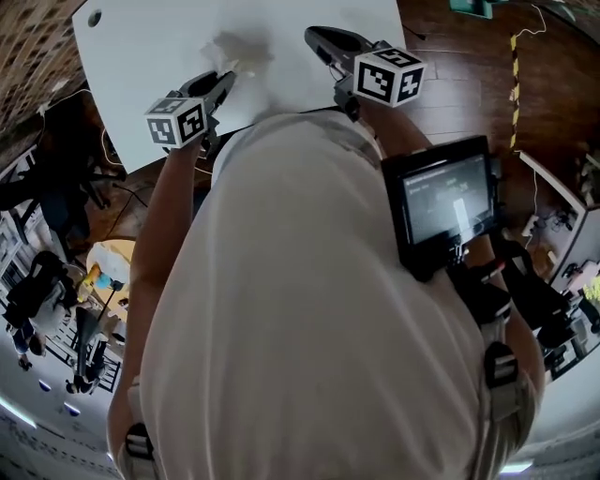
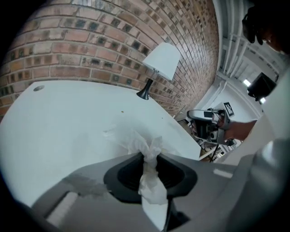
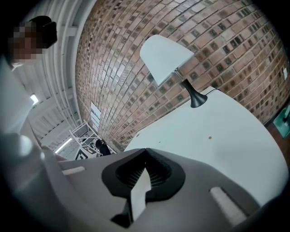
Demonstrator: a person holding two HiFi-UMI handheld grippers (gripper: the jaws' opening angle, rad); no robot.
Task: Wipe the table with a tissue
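A crumpled white tissue [image 2: 146,147] is pinched between the jaws of my left gripper [image 2: 148,155], and its loose end spreads onto the white table [image 2: 68,122]. In the head view the tissue [image 1: 240,51] lies on the table [image 1: 150,47] just past the left gripper [image 1: 229,75], near the front edge. My right gripper [image 1: 315,37] hovers over the table to the right of the tissue, apart from it. In the right gripper view its jaws [image 3: 145,153] meet at the tips with nothing between them.
A white-shaded lamp [image 2: 161,61] on a black stem stands at the table's far edge against a brick wall [image 2: 90,41]. There is a small speck [image 3: 209,137] on the tabletop and a round hole [image 1: 94,17] near the far left corner. The table ends at the person's body.
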